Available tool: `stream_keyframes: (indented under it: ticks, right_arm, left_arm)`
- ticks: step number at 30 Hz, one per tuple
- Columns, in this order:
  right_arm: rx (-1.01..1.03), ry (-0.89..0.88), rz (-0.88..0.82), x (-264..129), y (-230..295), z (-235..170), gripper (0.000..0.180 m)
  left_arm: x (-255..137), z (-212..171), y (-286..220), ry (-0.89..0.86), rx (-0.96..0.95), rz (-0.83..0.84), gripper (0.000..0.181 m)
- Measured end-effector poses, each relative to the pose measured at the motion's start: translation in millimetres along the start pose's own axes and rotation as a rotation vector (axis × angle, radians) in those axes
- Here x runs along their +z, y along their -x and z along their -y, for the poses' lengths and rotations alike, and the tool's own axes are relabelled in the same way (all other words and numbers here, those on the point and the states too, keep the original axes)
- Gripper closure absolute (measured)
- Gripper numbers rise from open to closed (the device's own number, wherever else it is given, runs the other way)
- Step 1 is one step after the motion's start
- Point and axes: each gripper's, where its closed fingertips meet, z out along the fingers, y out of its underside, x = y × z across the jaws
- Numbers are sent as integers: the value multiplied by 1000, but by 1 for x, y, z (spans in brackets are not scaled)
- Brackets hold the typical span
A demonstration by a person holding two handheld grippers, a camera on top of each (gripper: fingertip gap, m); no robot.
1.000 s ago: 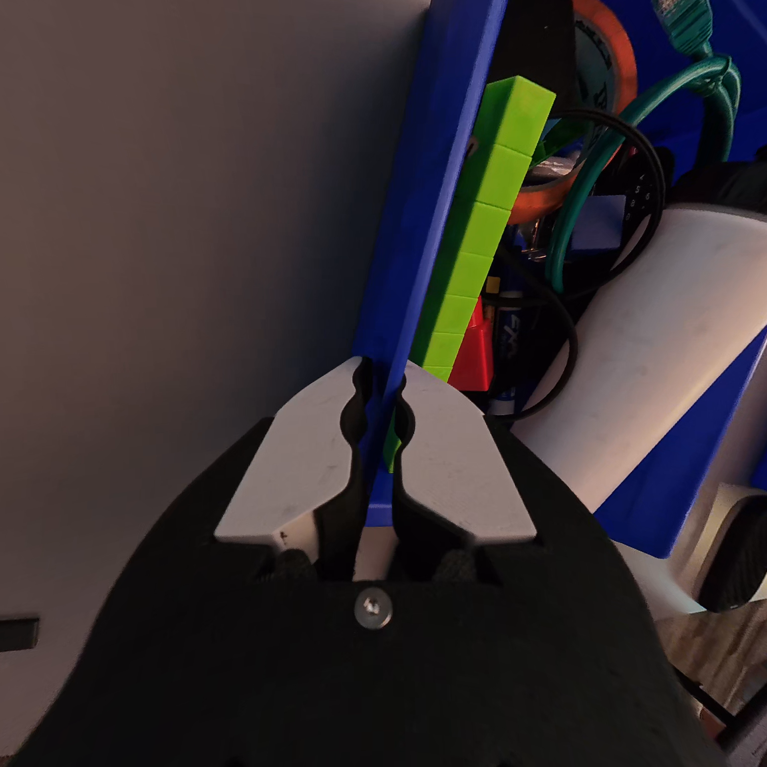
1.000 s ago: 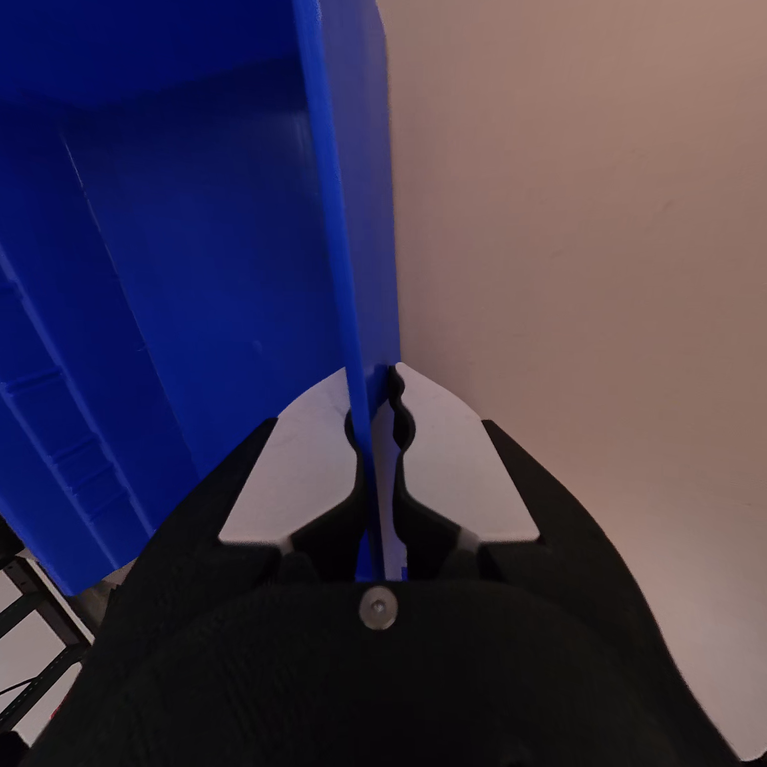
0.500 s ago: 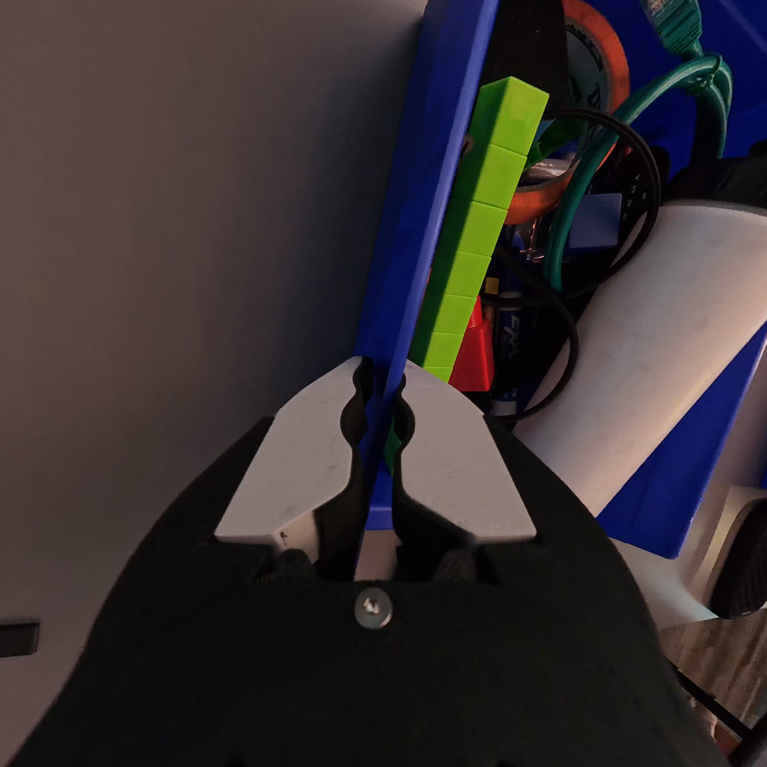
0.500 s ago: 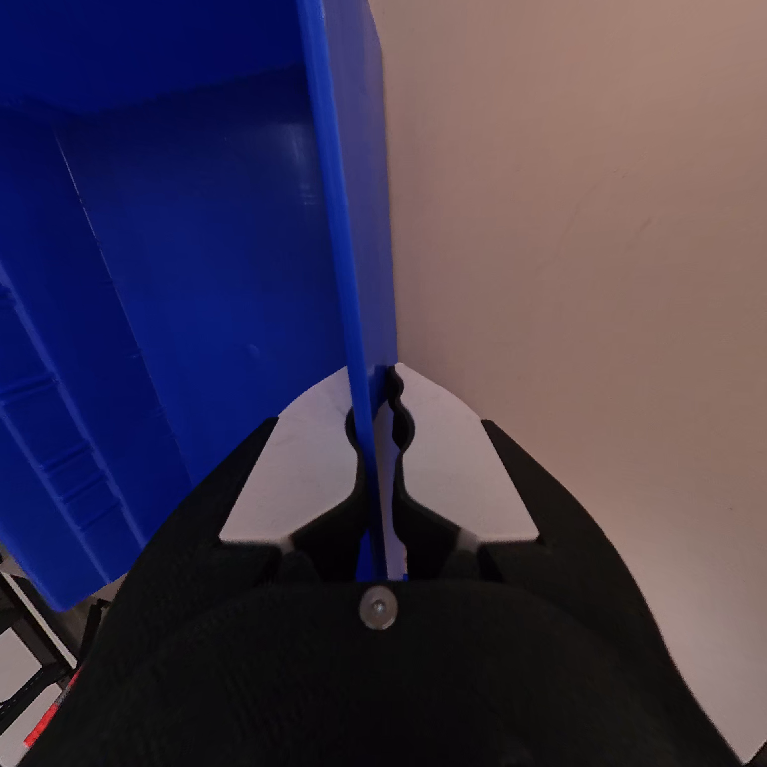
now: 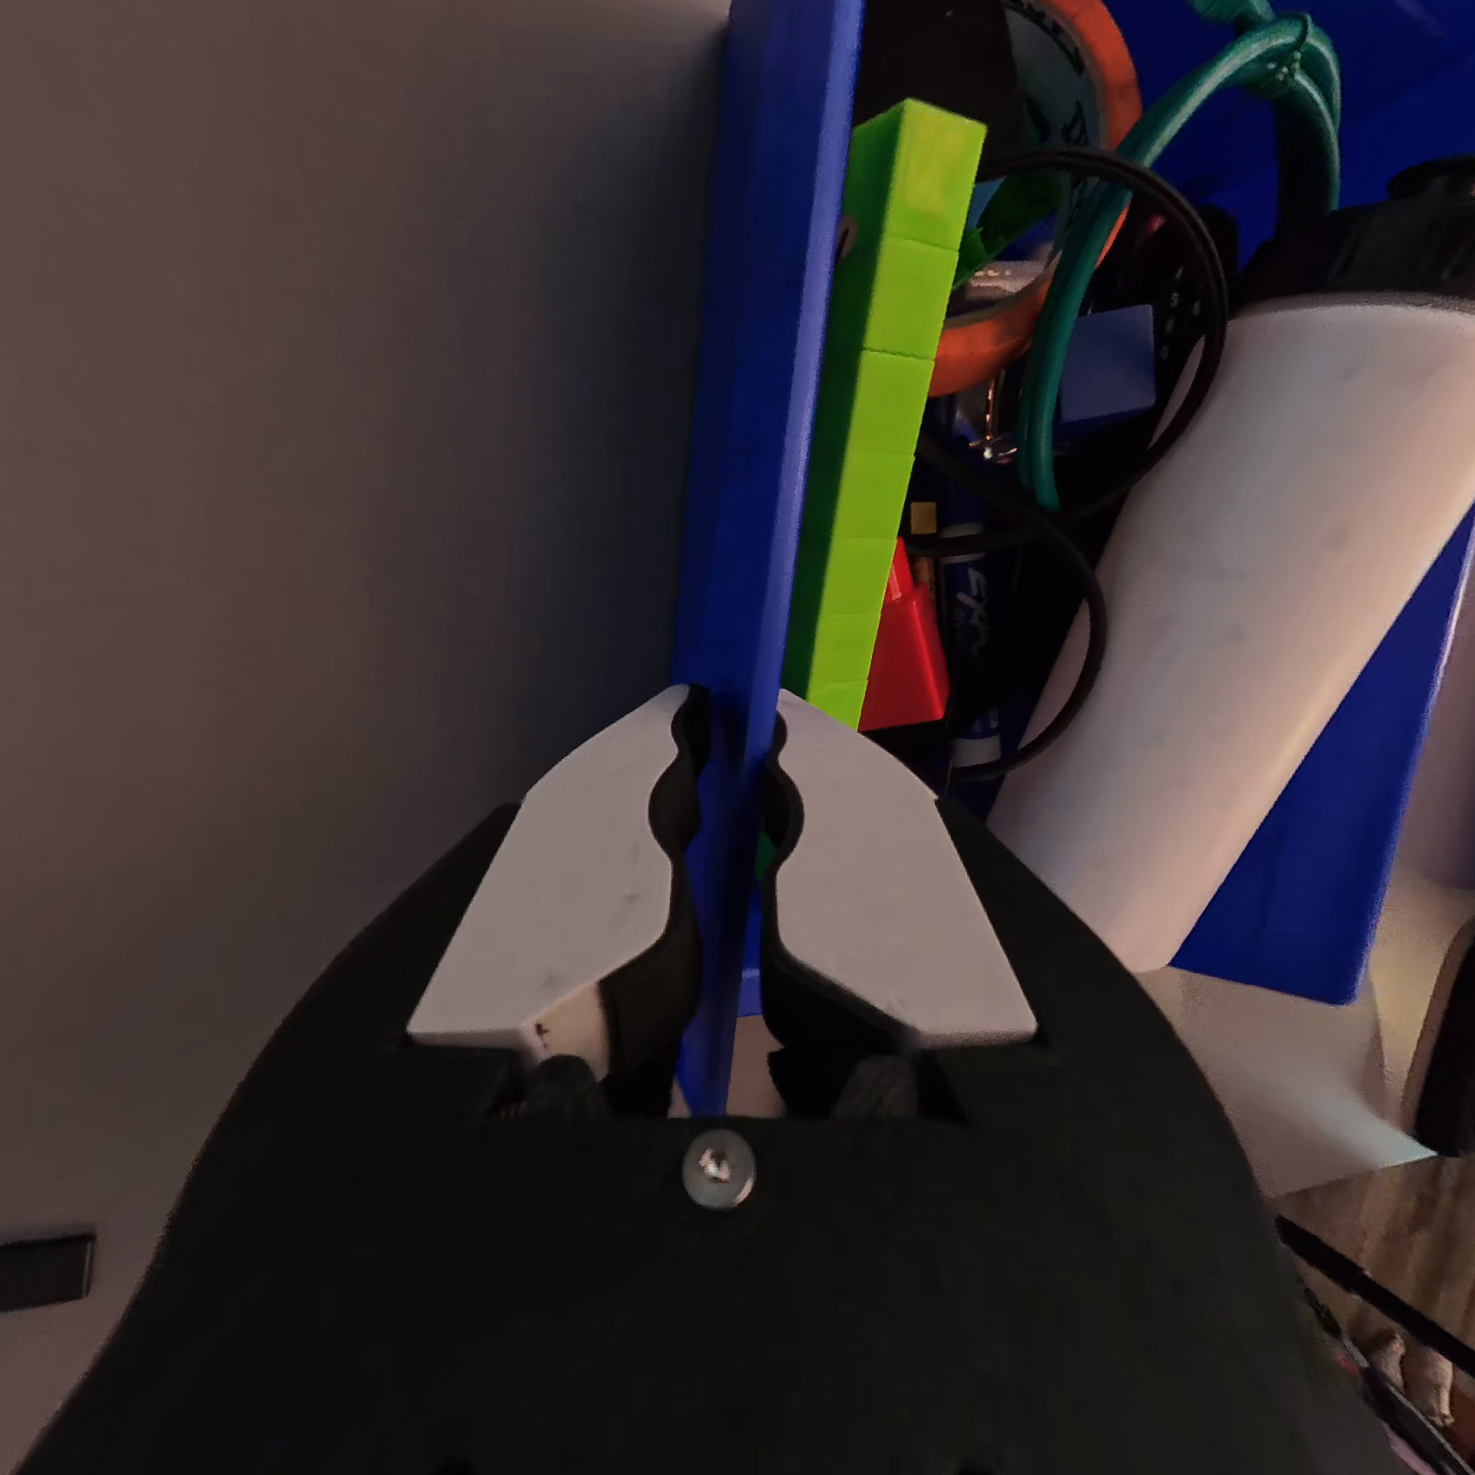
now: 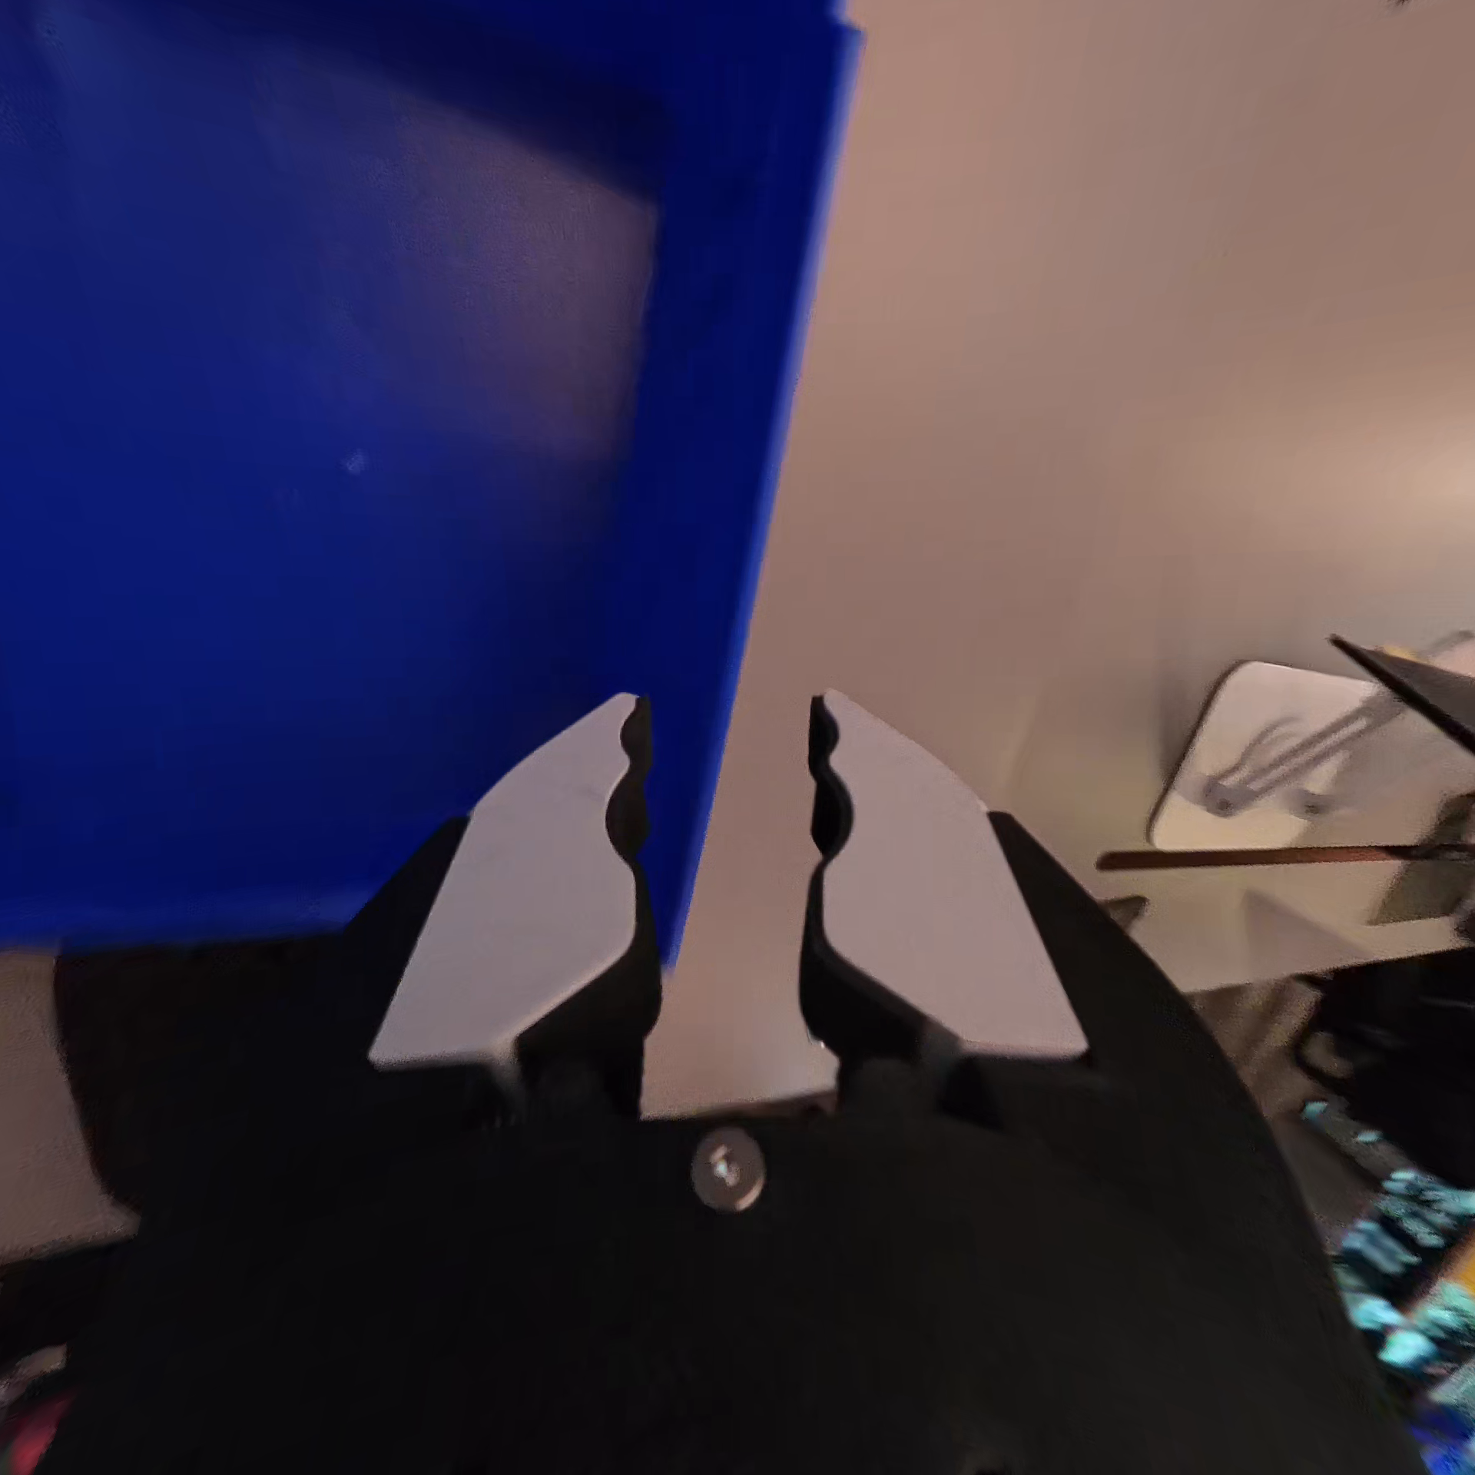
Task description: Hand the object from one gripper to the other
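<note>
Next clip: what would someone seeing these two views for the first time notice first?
The blue bin dominates both views: the left gripper is clamped on its wall, while the right gripper stands open with the bin's edge beside its left finger. Inside the bin, a bright green segmented bar leans along the gripped wall, above a red block, with a green cable and an orange tape roll behind.

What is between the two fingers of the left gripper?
In the left wrist view, the left gripper is shut on the thin wall of the blue bin; nothing else shows between its fingers.
</note>
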Motion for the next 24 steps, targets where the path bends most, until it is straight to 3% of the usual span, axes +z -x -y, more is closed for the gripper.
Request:
stream_keyframes:
  ticks: [5, 8, 10, 11, 13, 15, 24]
  right_arm:
    - [-383, 165, -86, -93, 71, -90, 152]
    - [-675, 240, -165, -125, 112, -150, 165]
    - [-780, 253, -327, -139, 117, -172, 171]
    - [-796, 271, -391, -145, 116, -181, 170]
    - [-825, 326, -465, -153, 115, -199, 173]
    - [-823, 357, -564, -164, 106, -205, 171]
    - [-738, 333, -579, -190, 82, -220, 171]
  left_arm:
    - [2, -12, -1, -56, -45, -121, 159]
    - [0, -27, -7, -74, -116, -254, 138]
    - [-6, -31, -8, -145, -146, -324, 138]
    - [-8, -32, -5, -186, -153, -336, 144]
    - [-12, -33, -4, -217, -183, -391, 136]
    - [-19, -30, -5, -243, -201, -421, 140]
    - [-34, -11, -1, -318, -124, -327, 142]
